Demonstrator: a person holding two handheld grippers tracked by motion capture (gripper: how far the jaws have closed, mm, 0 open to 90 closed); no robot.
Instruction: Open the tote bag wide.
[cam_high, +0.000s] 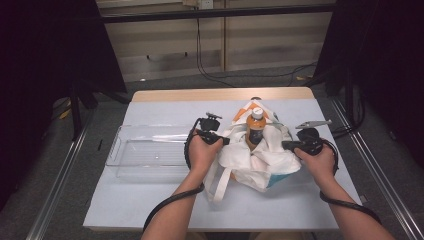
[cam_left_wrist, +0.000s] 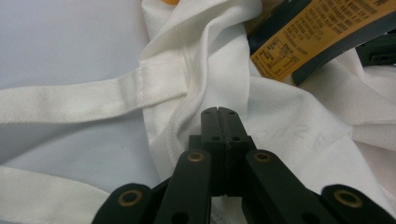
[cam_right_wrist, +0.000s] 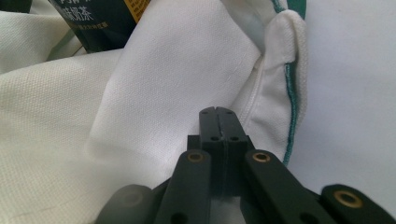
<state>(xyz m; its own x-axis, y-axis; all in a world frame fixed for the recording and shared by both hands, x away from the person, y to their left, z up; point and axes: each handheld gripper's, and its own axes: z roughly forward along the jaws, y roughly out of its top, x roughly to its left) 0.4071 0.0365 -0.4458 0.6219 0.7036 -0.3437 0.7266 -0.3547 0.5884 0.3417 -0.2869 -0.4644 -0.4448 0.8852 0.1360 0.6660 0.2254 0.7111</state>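
A white tote bag (cam_high: 255, 162) lies slumped in the middle of the table, with a bottle (cam_high: 255, 127) standing in it that has an orange label and a white cap. My left gripper (cam_high: 227, 141) is at the bag's left rim. In the left gripper view its jaws (cam_left_wrist: 218, 112) are pressed together where the hem (cam_left_wrist: 187, 93) folds up to the tips, with the bottle's label (cam_left_wrist: 299, 42) just beyond. My right gripper (cam_high: 284, 145) is at the bag's right rim. Its jaws (cam_right_wrist: 217, 112) are shut where the cloth (cam_right_wrist: 140, 93) puckers, beside the teal-trimmed edge (cam_right_wrist: 290, 93).
A clear plastic tray (cam_high: 150, 150) sits left of the bag on the white table cover (cam_high: 150, 205). The bag's straps (cam_high: 220, 182) trail toward the front edge; one strap (cam_left_wrist: 70, 100) runs off to the left in the left gripper view. Dark frames and cables stand beyond the table.
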